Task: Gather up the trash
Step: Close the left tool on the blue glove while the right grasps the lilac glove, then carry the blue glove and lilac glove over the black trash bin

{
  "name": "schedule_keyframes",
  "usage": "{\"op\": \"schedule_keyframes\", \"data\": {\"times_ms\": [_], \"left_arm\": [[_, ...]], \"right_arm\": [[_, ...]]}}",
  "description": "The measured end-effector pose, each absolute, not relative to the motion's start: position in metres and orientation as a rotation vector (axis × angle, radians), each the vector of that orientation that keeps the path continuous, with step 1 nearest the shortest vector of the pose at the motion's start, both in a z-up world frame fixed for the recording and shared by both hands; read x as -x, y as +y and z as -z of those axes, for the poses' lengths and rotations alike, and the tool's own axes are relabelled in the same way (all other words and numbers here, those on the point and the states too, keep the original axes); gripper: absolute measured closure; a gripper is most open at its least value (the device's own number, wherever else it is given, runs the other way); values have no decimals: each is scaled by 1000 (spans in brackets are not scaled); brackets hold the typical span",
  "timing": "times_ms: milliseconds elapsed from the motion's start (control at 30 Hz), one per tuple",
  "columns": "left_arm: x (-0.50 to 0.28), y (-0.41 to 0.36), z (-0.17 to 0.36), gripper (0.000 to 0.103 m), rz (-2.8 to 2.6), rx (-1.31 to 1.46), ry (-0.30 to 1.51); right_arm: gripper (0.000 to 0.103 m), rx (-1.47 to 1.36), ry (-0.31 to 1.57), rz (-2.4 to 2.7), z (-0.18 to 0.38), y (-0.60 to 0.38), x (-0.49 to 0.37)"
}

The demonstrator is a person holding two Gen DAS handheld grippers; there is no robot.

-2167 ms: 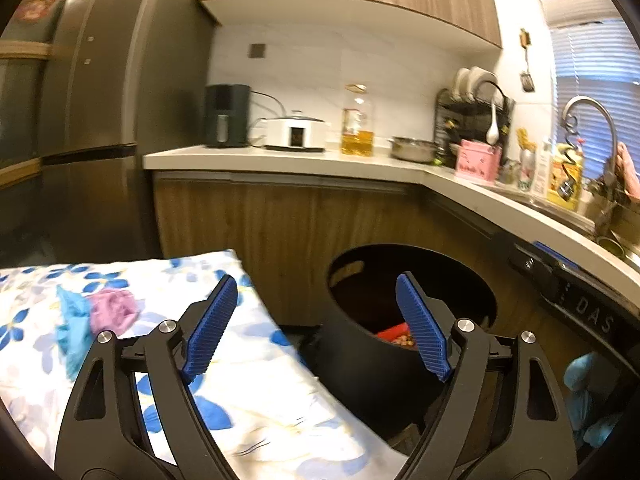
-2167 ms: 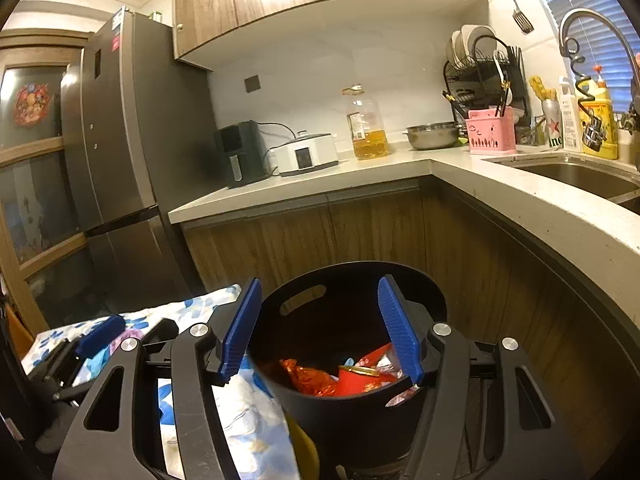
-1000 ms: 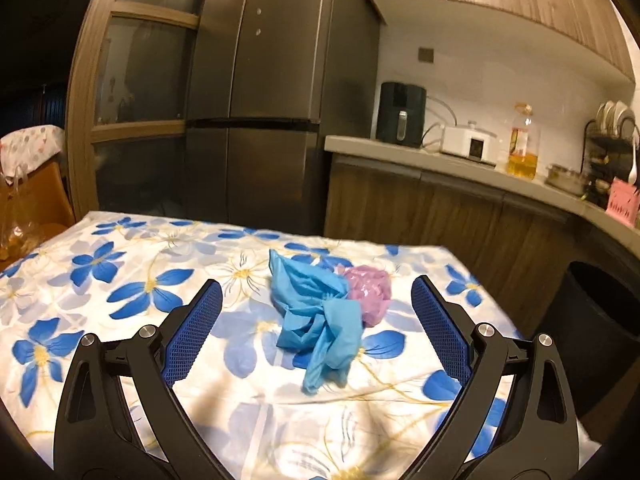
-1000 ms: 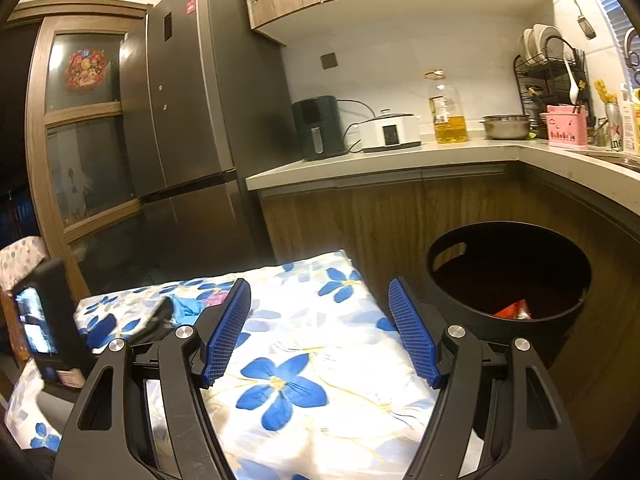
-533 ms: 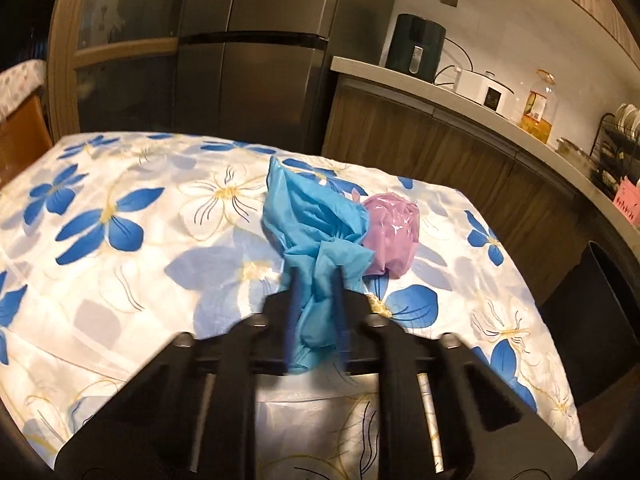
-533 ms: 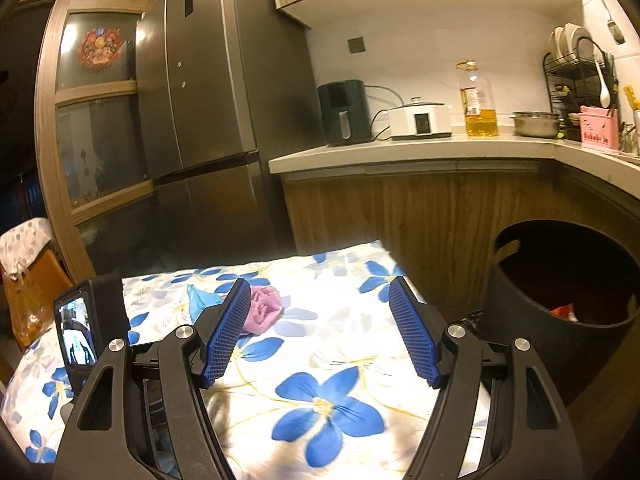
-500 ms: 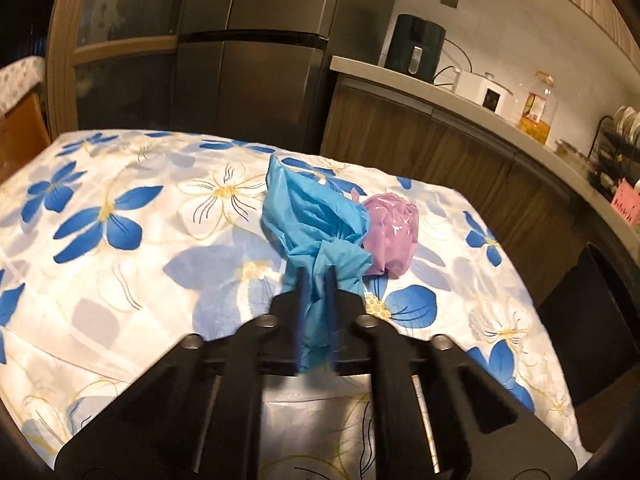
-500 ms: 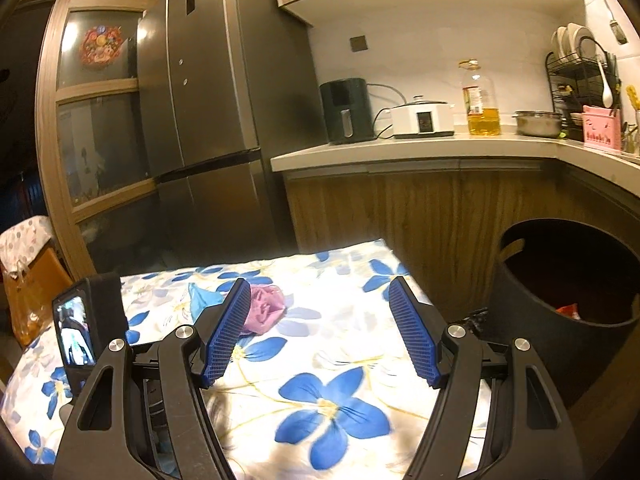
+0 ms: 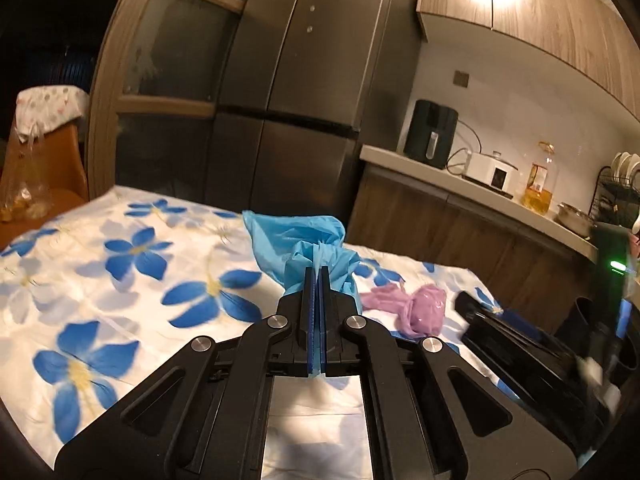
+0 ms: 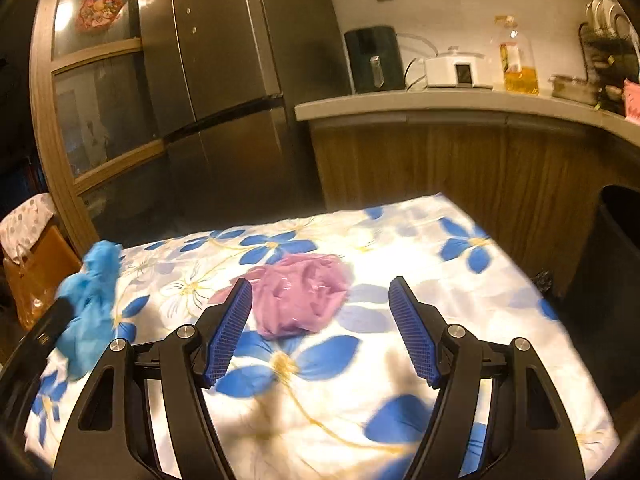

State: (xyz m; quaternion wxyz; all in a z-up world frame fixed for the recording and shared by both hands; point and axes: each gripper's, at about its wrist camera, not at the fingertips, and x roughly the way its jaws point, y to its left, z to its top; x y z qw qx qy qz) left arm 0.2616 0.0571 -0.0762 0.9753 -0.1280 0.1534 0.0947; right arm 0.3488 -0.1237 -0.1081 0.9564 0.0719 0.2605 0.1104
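Observation:
My left gripper (image 9: 316,276) is shut on a crumpled blue plastic glove (image 9: 304,244), which hangs lifted above the flowered tablecloth (image 9: 120,280). A crumpled purple plastic wad (image 9: 420,310) lies on the cloth to its right. In the right wrist view that purple wad (image 10: 304,292) sits just ahead of my right gripper (image 10: 320,296), nearer the left finger; the jaws stand open around empty air. The blue glove (image 10: 90,308) shows at the left there, held by the dark tip of the left gripper. The black trash bin (image 10: 616,248) stands at the table's right side.
A steel fridge (image 10: 224,80) and a glass-door cabinet (image 10: 92,92) stand behind the table. The kitchen counter (image 10: 460,104) carries an air fryer, a white cooker and an oil bottle. An orange chair with a bag (image 9: 36,184) stands at the far left.
My left gripper closed on the blue glove and lifted it off the cloth, away from the purple wad. My right gripper swung from the bin side to the purple wad.

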Motion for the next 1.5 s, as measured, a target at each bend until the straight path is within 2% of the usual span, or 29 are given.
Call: {"op": "schedule_keyframes", "data": {"times_ms": [367,467,533,633,833,1500], "left_arm": [[-254,69,75,103,-187,275,290],[-254,69,75,103,-189,279,292],[-254,69,75,103,-190,280,294],[-253,69,74,103,-193,277,295],[-254,72,76,103,-199,278,313],[-234,43,53,103,-169,214,328]], "right_arm": [[54,-98,661,-239,127,-94,-380],[69,-86,682,-239,131,-90,-385],[83,-83,692,-243,132,-90,-386],[95,-98,689,-259,131,-92,-385],[99,-110,618,-294,113,-96,-369],[100,-119,476,-292,54,-158,-282]]}}
